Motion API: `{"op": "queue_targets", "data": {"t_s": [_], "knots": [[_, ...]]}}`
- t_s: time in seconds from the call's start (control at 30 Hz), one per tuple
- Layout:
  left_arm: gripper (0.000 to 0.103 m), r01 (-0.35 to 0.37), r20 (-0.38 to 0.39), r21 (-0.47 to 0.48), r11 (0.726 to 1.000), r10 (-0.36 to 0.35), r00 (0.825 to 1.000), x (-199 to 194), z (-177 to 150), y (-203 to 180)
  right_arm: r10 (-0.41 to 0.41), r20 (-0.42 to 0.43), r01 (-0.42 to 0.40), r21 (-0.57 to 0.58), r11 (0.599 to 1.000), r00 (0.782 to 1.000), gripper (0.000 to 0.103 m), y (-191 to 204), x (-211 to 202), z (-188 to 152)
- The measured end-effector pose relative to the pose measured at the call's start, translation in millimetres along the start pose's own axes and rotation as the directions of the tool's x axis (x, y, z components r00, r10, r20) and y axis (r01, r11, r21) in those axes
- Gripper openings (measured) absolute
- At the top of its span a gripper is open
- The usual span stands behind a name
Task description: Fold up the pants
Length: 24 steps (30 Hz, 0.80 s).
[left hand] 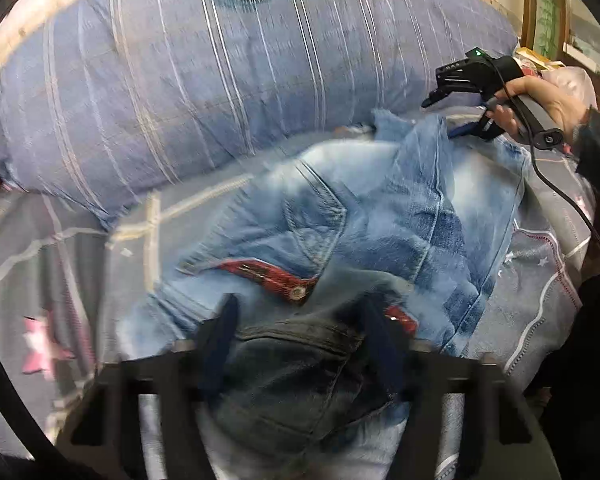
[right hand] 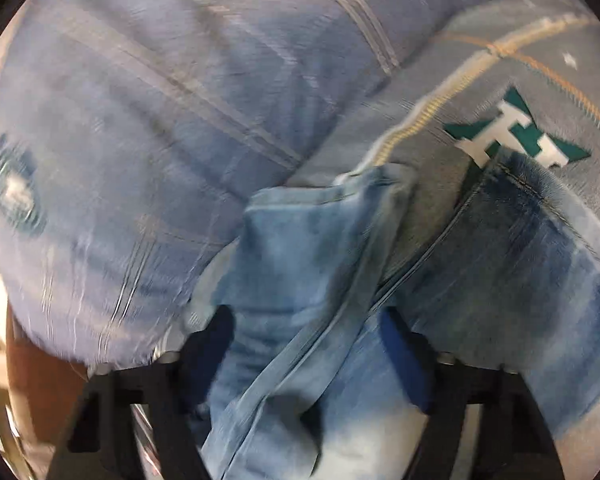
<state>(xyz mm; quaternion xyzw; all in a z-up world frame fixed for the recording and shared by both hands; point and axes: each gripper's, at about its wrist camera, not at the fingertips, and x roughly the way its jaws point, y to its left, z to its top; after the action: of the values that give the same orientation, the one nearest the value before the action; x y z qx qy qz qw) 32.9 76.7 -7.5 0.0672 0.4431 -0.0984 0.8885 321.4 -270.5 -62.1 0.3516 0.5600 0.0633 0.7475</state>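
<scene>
Light blue washed jeans point(left hand: 380, 220) lie crumpled on the bed, with a red waistband lining and a metal button point(left hand: 298, 292) showing. My left gripper point(left hand: 300, 320) is over the waist end; its dark blue fingers point(left hand: 220, 336) stand wide apart with denim between them, not pinched. My right gripper point(left hand: 466, 128) is at the far leg end, held by a hand. In the right wrist view the right gripper point(right hand: 308, 332) has its fingers point(right hand: 400, 344) spread either side of a folded leg cuff point(right hand: 300, 248). Both views are motion-blurred.
A large blue striped pillow point(left hand: 220, 92) lies behind the jeans and also shows in the right wrist view point(right hand: 140, 120). The grey bedsheet point(left hand: 60, 260) has pink stars and a green and white letter patch point(right hand: 516, 132). A black cable point(left hand: 560, 192) trails from the right gripper.
</scene>
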Motion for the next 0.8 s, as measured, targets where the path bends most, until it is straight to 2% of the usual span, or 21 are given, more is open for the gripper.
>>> {"op": "queue_targets", "data": {"t_s": [0.03, 0.07, 0.1, 0.13, 0.17, 0.2, 0.3, 0.37, 0.47, 0.53, 0.57, 0.63, 0.67, 0.73, 0.77, 0.8], "knots": [[0.015, 0.032, -0.031, -0.019, 0.999, -0.033, 0.999, 9.0, -1.3, 1.7, 0.013, -0.008, -0.013, 0.01, 1.0, 1.0, 0.064, -2.9, 5.7, 3.6], [0.015, 0.05, -0.048, -0.035, 0.998, -0.051, 0.998, 14.9, -3.3, 2.8, 0.023, -0.021, -0.023, 0.005, 1.0, 1.0, 0.048, -4.3, 14.7, 7.1], [0.015, 0.057, -0.053, -0.039, 0.998, -0.059, 0.997, 17.4, -5.2, 2.9, 0.013, -0.024, -0.013, -0.012, 1.0, 1.0, 0.025, -3.8, 20.5, 8.0], [0.015, 0.058, -0.054, -0.035, 0.998, -0.06, 0.997, 18.3, -7.0, 2.2, 0.001, -0.018, -0.001, -0.033, 0.999, 1.0, 0.014, -2.6, 23.2, 9.1], [0.015, 0.06, -0.055, -0.031, 0.998, -0.062, 0.997, 18.1, -8.4, 1.6, -0.017, 0.004, 0.017, -0.081, 0.997, 1.0, 0.006, 2.1, 23.4, 9.2], [0.015, 0.063, -0.056, -0.031, 0.998, -0.065, 0.996, 18.4, -9.0, 1.3, -0.027, 0.039, 0.032, -0.142, 0.989, 0.999, 0.005, 9.6, 18.9, 7.8], [0.015, 0.076, -0.066, -0.038, 0.996, -0.078, 0.995, 16.6, -8.4, 2.4, -0.022, 0.173, 0.079, -0.328, 0.941, 0.985, 0.004, 36.6, -12.6, -6.1], [0.015, 0.085, -0.061, -0.037, 0.996, -0.087, 0.994, 12.8, -8.6, 1.9, 0.025, 0.286, 0.101, -0.419, 0.903, 0.958, 0.004, 49.4, -51.4, -23.8], [0.015, 0.115, -0.06, -0.023, 0.993, -0.117, 0.991, 8.4, -11.4, -2.0, 0.093, 0.43, 0.127, -0.455, 0.881, 0.898, 0.004, 37.0, -112.7, -57.1], [0.015, 0.127, -0.072, -0.007, 0.992, -0.127, 0.989, 6.8, -15.5, -4.6, 0.088, 0.449, 0.129, -0.429, 0.894, 0.889, 0.004, 15.5, -129.7, -73.1], [0.015, 0.13, -0.08, 0.002, 0.991, -0.13, 0.988, 6.7, -17.4, -6.2, 0.064, 0.444, 0.137, -0.405, 0.904, 0.894, 0.004, -2.9, -131.8, -81.0], [0.015, 0.141, -0.105, 0.014, 0.99, -0.139, 0.985, 6.6, -20.7, -9.4, -0.018, 0.386, 0.164, -0.349, 0.923, 0.922, 0.004, -38.8, -118.2, -87.1], [0.015, 0.147, -0.114, 0.015, 0.989, -0.144, 0.983, 5.9, -20.6, -9.9, -0.09, 0.31, 0.187, -0.3, 0.935, 0.946, 0.006, -62.2, -101.2, -86.0], [0.016, 0.158, -0.139, 0.022, 0.987, -0.154, 0.978, 5.5, -19.8, -11.4, -0.173, 0.191, 0.21, -0.193, 0.959, 0.966, 0.014, -100.5, -78.9, -83.0], [0.016, 0.157, -0.146, 0.03, 0.987, -0.151, 0.978, 3.9, -19.4, -12.7, -0.153, 0.171, 0.179, -0.148, 0.973, 0.973, 0.015, -115.9, -77.7, -82.9], [0.016, 0.155, -0.153, 0.038, 0.987, -0.148, 0.977, 2.3, -18.8, -13.9, -0.112, 0.182, 0.135, -0.118, 0.984, 0.977, 0.033, -122.9, -84.1, -82.5]]}}
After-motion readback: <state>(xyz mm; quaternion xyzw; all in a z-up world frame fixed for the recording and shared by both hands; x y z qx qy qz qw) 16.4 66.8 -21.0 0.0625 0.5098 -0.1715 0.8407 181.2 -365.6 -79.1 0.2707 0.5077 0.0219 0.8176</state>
